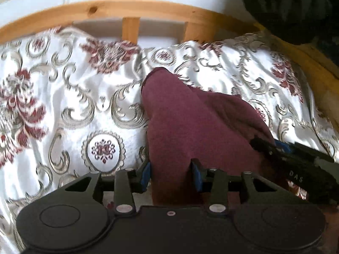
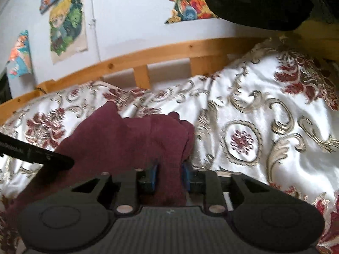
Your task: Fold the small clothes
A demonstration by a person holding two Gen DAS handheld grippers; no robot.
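Observation:
A maroon fleece cloth (image 1: 190, 116) lies bunched on the patterned bedspread (image 1: 84, 97). My left gripper (image 1: 171, 173) has a thick fold of it between its blue pads, and both pads touch the fabric. The right gripper's black finger (image 1: 296, 165) reaches in at the cloth's right edge. In the right wrist view the same cloth (image 2: 127, 135) stretches away to the left. My right gripper (image 2: 169, 177) straddles its right-hand edge, the jaws parted and the fabric sitting loosely between the pads. The left gripper's finger (image 2: 42, 156) shows at the left.
A wooden bed rail (image 1: 131, 8) with slats runs along the far side, against a white wall with cartoon posters (image 2: 67, 21). A dark bulky thing (image 2: 254, 0) hangs at the upper right. The bedspread (image 2: 264, 127) is rumpled to the right.

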